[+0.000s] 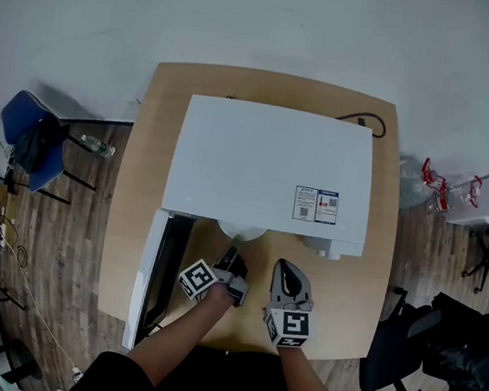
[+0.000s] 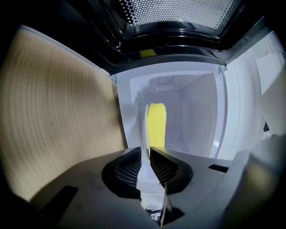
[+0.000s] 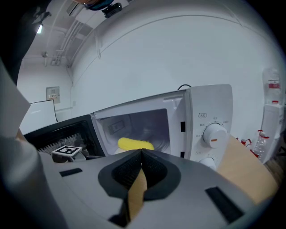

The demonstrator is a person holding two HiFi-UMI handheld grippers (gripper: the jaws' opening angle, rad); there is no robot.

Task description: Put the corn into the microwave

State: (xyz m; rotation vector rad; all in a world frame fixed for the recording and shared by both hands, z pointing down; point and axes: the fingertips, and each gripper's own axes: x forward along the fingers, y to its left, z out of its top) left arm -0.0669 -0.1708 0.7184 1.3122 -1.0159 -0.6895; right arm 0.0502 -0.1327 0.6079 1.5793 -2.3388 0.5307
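Note:
The yellow corn (image 2: 156,127) (image 3: 135,144) lies on a white plate (image 1: 241,231) inside the open white microwave (image 1: 270,163) (image 3: 210,116). In the left gripper view the plate's thin rim (image 2: 145,125) runs straight back between the pads. My left gripper (image 1: 230,258) (image 2: 146,152) is at the microwave's mouth, shut on that rim. To its right, a little back from the opening, my right gripper (image 1: 284,267) (image 3: 142,153) is shut with nothing in it. The microwave door (image 1: 153,276) (image 3: 58,134) stands swung out to the left.
The microwave fills most of the wooden table (image 1: 129,222). Its control dial (image 3: 213,133) is right of the opening. A black cable (image 1: 365,121) lies behind it. A blue chair (image 1: 29,137) stands at the left and a black office chair (image 1: 393,353) at the right.

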